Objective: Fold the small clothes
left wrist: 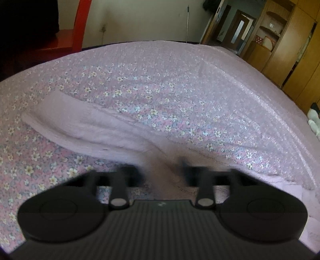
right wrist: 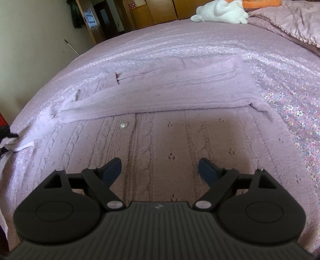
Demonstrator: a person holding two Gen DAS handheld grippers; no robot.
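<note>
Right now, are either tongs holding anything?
Left tongs: cannot tell, blurred around the pink cardigan. Right tongs: open, holding nothing.

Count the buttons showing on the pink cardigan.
1: a pale round button on the cardigan, just below the folded-over sleeve, ahead-left of the open right tongs. Others may be hidden under folds.

So the pale lilac cable-knit cardigan [right wrist: 160, 140] is showing rope-like cable ribs, tiny eyelet clusters and one pearly white button [right wrist: 123, 125]. The pink floral bedspread [left wrist: 140, 84] is wearing little cream and pale blue flowers on a pink-and-grey ground, fading to plain shiny lilac stripes toward the edge. Both hand-held grippers, left [left wrist: 162, 172] and right [right wrist: 160, 170], are looking matte black with silver pivot screws. A white plush toy [right wrist: 220, 12] with orange bits is sitting beside honey-brown wooden cupboards [left wrist: 284, 50], and a glossy red chair [left wrist: 76, 30] is glowing.
</note>
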